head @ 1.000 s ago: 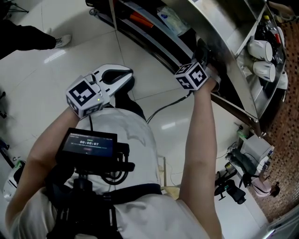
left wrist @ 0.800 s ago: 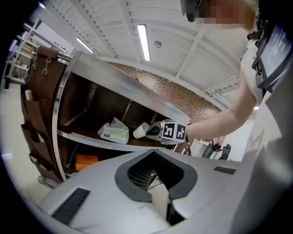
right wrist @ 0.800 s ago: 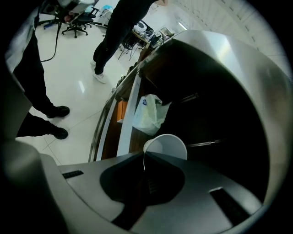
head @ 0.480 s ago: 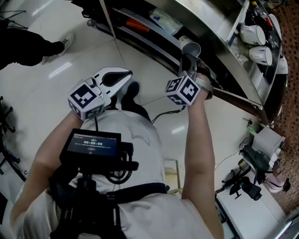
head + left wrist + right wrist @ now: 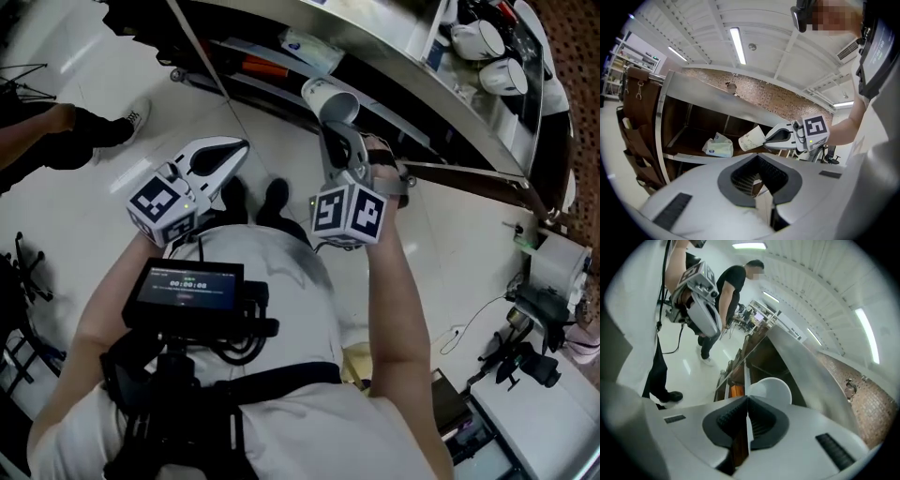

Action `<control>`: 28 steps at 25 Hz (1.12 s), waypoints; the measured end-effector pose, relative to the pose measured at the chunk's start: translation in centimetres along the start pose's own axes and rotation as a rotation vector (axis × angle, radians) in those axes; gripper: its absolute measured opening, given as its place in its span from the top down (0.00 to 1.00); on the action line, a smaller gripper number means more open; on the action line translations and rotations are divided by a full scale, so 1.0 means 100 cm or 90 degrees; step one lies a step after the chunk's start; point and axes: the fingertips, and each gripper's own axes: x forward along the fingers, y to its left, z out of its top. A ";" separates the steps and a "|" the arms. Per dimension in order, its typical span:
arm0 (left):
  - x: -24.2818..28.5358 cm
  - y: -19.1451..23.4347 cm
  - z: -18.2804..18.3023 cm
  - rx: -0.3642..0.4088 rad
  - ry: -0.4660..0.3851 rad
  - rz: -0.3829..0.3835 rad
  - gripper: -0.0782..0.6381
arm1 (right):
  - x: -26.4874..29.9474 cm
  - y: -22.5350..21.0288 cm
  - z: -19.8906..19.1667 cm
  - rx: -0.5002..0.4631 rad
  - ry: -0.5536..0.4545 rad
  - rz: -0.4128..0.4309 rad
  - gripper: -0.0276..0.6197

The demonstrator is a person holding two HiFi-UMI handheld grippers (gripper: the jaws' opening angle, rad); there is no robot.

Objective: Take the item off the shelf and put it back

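The right gripper [image 5: 335, 129] has its 2 jaws pinched almost together on the thin wall of a white paper cup [image 5: 330, 97]. The cup is off the shelf, held in the air in the upper middle of the head view, just in front of the steel shelf unit [image 5: 412, 56]. It is tipped on its side, with the open mouth turned toward the person. In the right gripper view the cup's round rim [image 5: 771, 389] rises just beyond the dark pads, and a sliver of white wall sits in the slit between them.

The left gripper [image 5: 234, 148] is at the left of the head view, well apart from the cup and from the shelves. Its jaws are drawn together with nothing between them. Seen from the left gripper view, the right gripper [image 5: 774, 136] holds the cup [image 5: 751, 138] in front of the brown shelf board, right of a tissue pack [image 5: 717, 146] lying on that board.

2 white mugs [image 5: 480, 38] sit on their sides at the upper right of the head view. Another person in black [image 5: 727, 289] stands on the pale tiled floor [image 5: 84, 178].
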 end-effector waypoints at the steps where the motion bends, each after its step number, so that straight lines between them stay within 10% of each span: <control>1: -0.001 0.001 0.003 0.003 0.001 0.002 0.88 | -0.005 -0.002 0.006 0.016 -0.017 0.000 0.93; 12: -0.008 0.001 0.054 0.046 -0.029 0.014 0.88 | -0.059 -0.031 0.075 0.211 -0.216 0.009 0.93; 28: -0.011 -0.009 0.069 0.082 -0.035 0.014 0.88 | -0.080 -0.024 0.092 0.214 -0.244 0.022 0.93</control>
